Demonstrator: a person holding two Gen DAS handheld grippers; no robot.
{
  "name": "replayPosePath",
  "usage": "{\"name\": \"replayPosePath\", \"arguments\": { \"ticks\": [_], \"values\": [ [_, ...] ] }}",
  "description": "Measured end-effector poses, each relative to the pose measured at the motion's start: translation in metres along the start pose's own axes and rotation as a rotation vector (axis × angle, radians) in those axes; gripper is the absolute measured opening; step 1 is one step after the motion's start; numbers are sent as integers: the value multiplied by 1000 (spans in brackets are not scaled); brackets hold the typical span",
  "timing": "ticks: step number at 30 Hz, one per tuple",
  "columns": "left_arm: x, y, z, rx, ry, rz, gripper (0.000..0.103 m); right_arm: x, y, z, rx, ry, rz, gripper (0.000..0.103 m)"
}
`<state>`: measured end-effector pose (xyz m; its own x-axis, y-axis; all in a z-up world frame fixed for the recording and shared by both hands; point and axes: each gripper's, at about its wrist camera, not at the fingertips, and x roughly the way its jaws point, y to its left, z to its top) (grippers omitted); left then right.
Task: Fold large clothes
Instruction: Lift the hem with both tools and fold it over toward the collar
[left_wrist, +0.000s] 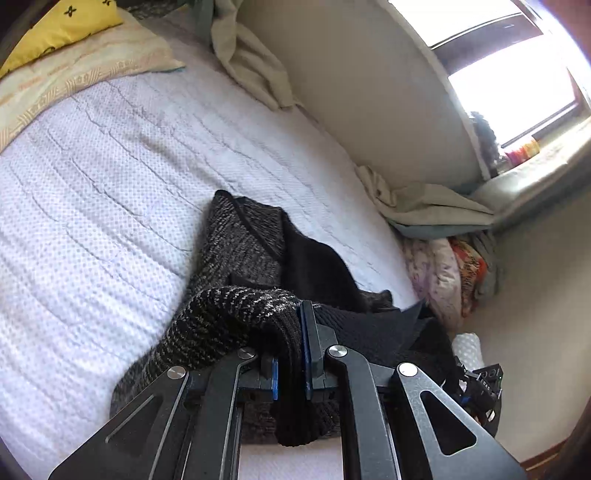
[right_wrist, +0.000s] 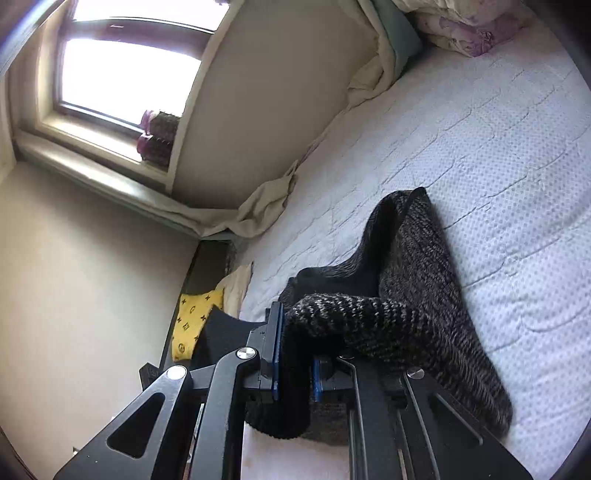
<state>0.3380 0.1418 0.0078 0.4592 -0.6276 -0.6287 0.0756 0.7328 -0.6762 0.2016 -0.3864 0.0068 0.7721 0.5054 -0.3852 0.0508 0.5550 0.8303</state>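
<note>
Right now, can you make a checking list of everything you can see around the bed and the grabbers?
Surface: white quilted bed cover, wrinkled.
Job's things: dark knit sweater, bunched, partly lifted off the bed.
Clutter: yellow patterned pillow, cream sheet along the wall, floral bedding at the corner.
Grippers: left gripper and right gripper each shut on a fold of sweater.
Cables: nothing seen.
Surroundings: bright window, things on its sill too blurred to name, beige wall.
</note>
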Motion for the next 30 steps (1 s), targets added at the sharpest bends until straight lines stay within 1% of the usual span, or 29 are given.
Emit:
{"name": "replayPosePath", "arguments": {
  "ticks": [5, 10, 13, 15, 16, 17, 18, 21, 23, 26, 27, 28, 30],
  "values": [
    [42, 17, 8, -28, 42, 56, 11, 27, -29, 10, 38, 24, -68, 8],
    [61, 36, 16, -79, 60, 57, 11, 40, -55, 19, 79, 32, -111, 8],
    [73, 47, 19, -109, 67, 53, 12, 50, -67, 24, 104, 28, -129, 11],
    [78, 54, 20, -128, 68, 52, 14, 56, -76, 26, 139, 30, -132, 18],
    [79, 56, 21, -124, 70, 57, 18, 58, -80, 26, 155, 29, -136, 29],
    [80, 55, 21, -118, 71, 60, 18, 58, -84, 27, 166, 15, -153, 45],
    [80, 55, 21, -107, 74, 66, 20, 56, -87, 27, 175, -3, -165, 50],
    [79, 52, 23, -80, 53, 102, 26, 46, -95, 32, 192, -48, -182, 51],
    [77, 53, 25, -83, 42, 111, 31, 37, -97, 36, 179, -80, -225, 53],
    [72, 56, 27, -86, 22, 147, 41, 27, -101, 37, 187, -93, -257, 53],
    [69, 58, 27, -89, 8, 171, 55, 25, -101, 38, 185, -91, -264, 53],
    [61, 60, 29, -95, -32, 212, 68, 24, -98, 38, 173, -88, -274, 53],
    [47, 63, 32, -108, -90, 240, 72, 23, -89, 38, 129, -84, -295, 53]
  ]
}}
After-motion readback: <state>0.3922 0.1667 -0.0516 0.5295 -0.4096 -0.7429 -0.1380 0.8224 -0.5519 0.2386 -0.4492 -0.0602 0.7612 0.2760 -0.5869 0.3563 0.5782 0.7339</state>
